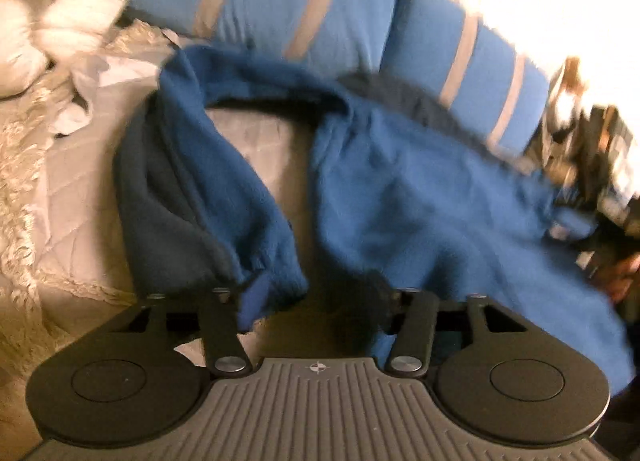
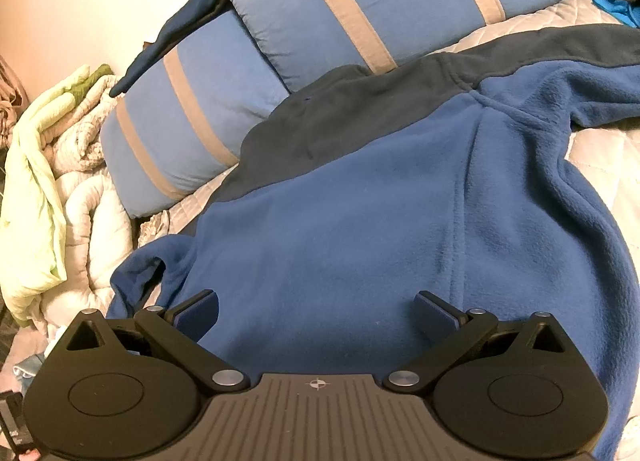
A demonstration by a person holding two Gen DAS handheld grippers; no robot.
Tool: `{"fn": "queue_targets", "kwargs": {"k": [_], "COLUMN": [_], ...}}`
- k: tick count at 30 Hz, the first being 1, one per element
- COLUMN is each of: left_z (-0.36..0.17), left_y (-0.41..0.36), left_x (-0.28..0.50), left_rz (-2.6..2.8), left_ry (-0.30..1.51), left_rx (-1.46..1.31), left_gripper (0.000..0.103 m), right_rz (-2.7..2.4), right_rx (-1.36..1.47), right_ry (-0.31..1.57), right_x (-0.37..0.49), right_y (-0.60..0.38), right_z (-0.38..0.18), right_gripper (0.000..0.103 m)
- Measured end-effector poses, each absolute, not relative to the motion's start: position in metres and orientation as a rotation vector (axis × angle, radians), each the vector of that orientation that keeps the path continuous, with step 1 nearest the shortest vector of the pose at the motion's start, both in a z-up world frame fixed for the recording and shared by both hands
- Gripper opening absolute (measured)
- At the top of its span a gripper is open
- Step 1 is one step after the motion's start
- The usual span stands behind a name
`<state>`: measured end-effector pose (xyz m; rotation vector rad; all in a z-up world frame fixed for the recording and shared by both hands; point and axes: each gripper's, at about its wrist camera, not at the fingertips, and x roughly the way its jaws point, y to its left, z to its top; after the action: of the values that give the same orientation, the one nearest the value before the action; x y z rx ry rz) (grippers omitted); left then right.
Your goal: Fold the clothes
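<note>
A blue fleece jacket (image 2: pixel 360 213) with dark navy shoulder panels lies spread on the quilted bed. My right gripper (image 2: pixel 318 315) is open, its pads (image 2: pixel 198 313) wide apart just over the jacket's near edge, holding nothing. In the left wrist view the jacket (image 1: pixel 420 197) is rumpled and blurred, one sleeve (image 1: pixel 208 197) looping toward me. My left gripper (image 1: pixel 316 301) sits at the sleeve's cuff. Fleece bunches over both fingertips and hides them, so the grip cannot be read.
Two blue pillows with grey stripes (image 2: pixel 248 73) lie behind the jacket. A pile of white and pale green bedding (image 2: pixel 52 189) sits at the left. A beige lace throw (image 1: pixel 24 189) covers the grey quilt (image 1: pixel 80 189). Clutter shows at the right (image 1: pixel 592 149).
</note>
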<state>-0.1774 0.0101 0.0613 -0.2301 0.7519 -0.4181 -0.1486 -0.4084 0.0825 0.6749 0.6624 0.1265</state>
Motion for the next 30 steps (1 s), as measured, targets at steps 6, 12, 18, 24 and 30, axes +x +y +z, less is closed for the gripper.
{"fn": "queue_targets", "kwargs": {"k": [6, 12, 18, 24, 30], "left_z": [0.057, 0.027, 0.004, -0.009, 0.036], "left_y": [0.077, 0.119, 0.114, 0.109, 0.104], "left_x": [-0.195, -0.196, -0.183, -0.171, -0.164], "left_rz": [-0.241, -0.161, -0.201, -0.19, -0.128], "left_ry": [0.686, 0.721, 0.763, 0.828, 0.831], "left_rx": [-0.41, -0.596, -0.653, -0.699, -0.422], "left_gripper": [0.064, 0.063, 0.062, 0.024, 0.014], "right_rz": [0.133, 0.133, 0.128, 0.124, 0.124], "right_rx": [0.686, 0.687, 0.68, 0.677, 0.675], "right_ry": [0.664, 0.666, 0.67, 0.671, 0.672], "right_x": [-0.148, -0.147, -0.147, -0.147, -0.146], "right_y": [-0.411, -0.411, -0.41, -0.409, -0.41], "right_z": [0.082, 0.082, 0.083, 0.082, 0.082], "right_gripper": [0.103, 0.103, 0.103, 0.103, 0.103]}}
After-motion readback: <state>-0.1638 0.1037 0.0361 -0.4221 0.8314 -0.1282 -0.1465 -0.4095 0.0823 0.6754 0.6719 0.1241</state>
